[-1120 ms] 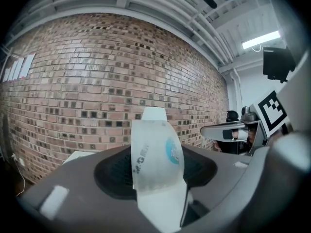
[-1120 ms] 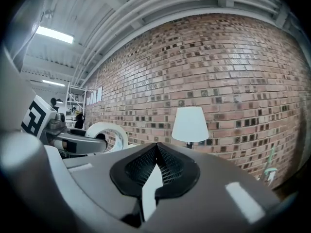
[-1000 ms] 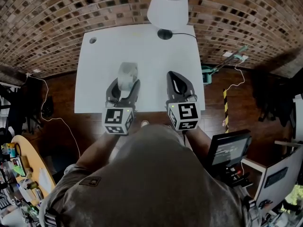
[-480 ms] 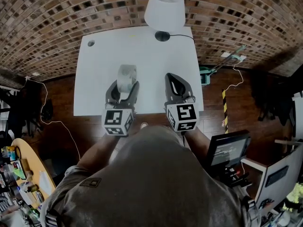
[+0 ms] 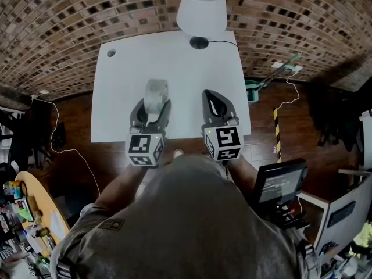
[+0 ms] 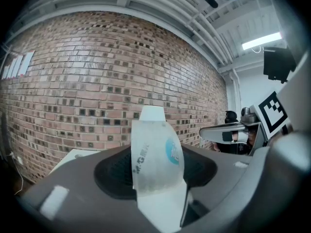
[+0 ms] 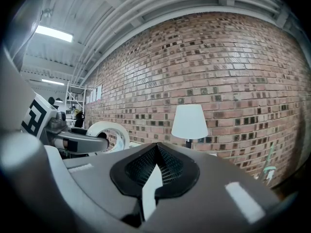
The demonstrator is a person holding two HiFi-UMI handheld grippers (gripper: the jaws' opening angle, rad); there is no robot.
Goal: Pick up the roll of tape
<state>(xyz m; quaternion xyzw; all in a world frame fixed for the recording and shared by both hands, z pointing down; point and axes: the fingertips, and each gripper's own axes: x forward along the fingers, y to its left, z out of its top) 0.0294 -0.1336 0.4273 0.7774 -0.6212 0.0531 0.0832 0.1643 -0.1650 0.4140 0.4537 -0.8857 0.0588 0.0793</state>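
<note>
One roll of tape (image 5: 156, 92) sits gripped in the left tool (image 5: 152, 107).

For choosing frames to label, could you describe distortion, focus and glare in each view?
Head view: fisheye bows the brick wall, otherwise sharp. Left gripper view: roll of tape legible, foreground soft, corners black. Right gripper view: ceiling light blows out; lamp crisp.

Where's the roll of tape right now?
Head view, left of centre: the roll of tape stands on edge, clamped in the left gripper over the white table; the right gripper is beside it, the lamp beyond.
</note>
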